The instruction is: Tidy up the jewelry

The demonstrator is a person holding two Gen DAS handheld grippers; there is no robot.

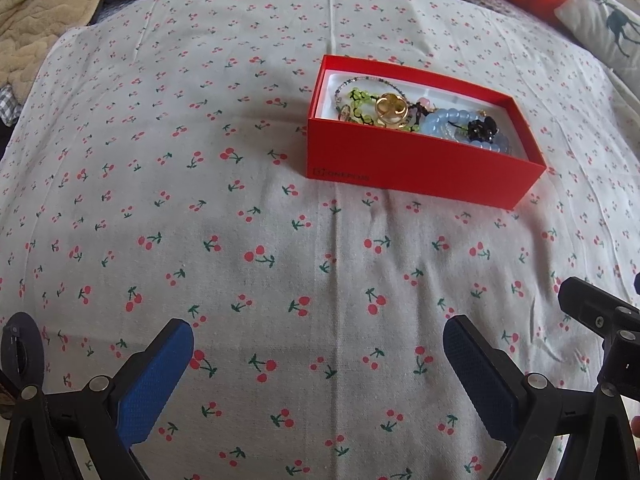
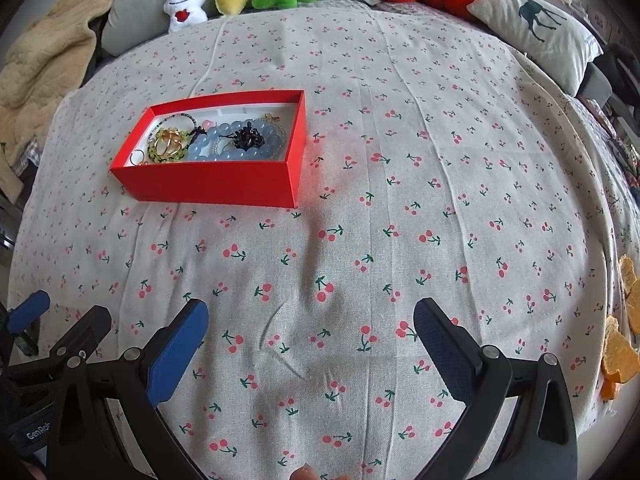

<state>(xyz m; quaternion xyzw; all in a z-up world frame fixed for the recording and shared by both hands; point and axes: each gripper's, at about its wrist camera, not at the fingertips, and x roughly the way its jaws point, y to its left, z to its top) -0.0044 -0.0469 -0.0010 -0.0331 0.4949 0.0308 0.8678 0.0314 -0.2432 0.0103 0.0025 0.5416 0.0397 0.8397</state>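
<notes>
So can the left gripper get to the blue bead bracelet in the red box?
Probably yes: the left gripper is open, the red box has no lid, and the blue bead bracelet lies on top.

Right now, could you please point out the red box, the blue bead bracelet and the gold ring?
red box (image 2: 208,184), right wrist view, on its near outer wall.
blue bead bracelet (image 2: 204,146), right wrist view, on its left-hand beads.
gold ring (image 1: 390,108), left wrist view, on its clover-shaped top.

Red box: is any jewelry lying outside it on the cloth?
No, the beads and rings all sit inside the red box; the cloth around it is bare.
</notes>
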